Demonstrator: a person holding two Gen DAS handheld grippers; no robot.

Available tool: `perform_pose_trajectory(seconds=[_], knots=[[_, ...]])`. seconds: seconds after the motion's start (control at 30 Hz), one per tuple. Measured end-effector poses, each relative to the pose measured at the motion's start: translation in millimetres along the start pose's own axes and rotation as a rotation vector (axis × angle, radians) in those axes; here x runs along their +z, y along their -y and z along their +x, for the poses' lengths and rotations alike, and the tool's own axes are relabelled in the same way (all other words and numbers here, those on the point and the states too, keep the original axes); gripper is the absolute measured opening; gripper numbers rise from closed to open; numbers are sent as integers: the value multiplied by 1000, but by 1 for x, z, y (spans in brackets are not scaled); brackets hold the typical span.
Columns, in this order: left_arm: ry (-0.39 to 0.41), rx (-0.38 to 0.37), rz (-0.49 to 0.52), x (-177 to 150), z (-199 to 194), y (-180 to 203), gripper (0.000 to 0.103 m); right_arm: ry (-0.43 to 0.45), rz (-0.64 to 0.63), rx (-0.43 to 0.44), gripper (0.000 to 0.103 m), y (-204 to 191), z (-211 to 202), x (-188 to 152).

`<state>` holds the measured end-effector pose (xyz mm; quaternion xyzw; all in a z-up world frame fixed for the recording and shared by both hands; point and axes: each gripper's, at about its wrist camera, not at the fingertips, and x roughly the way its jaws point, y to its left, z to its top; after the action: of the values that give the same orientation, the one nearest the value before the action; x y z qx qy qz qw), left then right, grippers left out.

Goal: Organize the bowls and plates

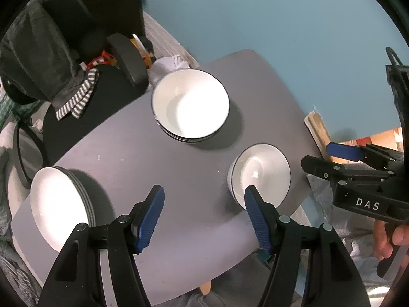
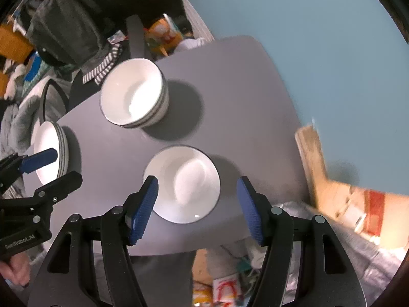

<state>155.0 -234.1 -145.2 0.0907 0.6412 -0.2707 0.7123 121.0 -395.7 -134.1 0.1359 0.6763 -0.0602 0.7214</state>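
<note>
— Between the blue pads of the right gripper (image 2: 196, 204): a small white bowl stack (image 2: 182, 184), seen from straight above. Jaws spread wide, gripping nothing, pads clear of the rim.

— And under the left gripper (image 1: 204, 217)?

— Bare grey table (image 1: 143, 153) only. Jaws wide apart, empty too. To its left, at the table's near corner, a stack of white plates (image 1: 55, 202) with dark rims.

— Farther out?

— Toward the far side of the table, a stack of larger white bowls (image 1: 190, 105), well apart from the other two piles. Small bowls near the right edge (image 1: 260, 176).

— Beyond the table?

— Off the far left, a black chair (image 1: 76, 97) draped with dark clothing and a striped cloth (image 1: 79, 97). Blue floor (image 1: 281, 25) behind. At the right edge of the left view, a hand (image 1: 391, 240) on the other gripper's handle.
</note>
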Motion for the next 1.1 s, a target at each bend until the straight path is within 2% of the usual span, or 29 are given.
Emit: perform_pose_trajectory(seconds=[0.3, 0.6, 0.87, 1.0, 1.1], knots=[[-74, -29, 55, -2, 39, 23, 67, -38, 88, -11, 63, 26, 27, -26], [-138, -43, 72, -3, 73, 36, 67, -51, 119, 24, 63, 41, 57, -39], [-158, -42, 45, -2, 100, 35, 67, -57, 96, 33, 63, 42, 79, -44], [-175, -60, 0, -6, 111, 31, 67, -63, 99, 28, 63, 42, 87, -45], [-176, -46, -4, -6, 116, 31, 67, -66, 103, 29, 63, 42, 92, -45]])
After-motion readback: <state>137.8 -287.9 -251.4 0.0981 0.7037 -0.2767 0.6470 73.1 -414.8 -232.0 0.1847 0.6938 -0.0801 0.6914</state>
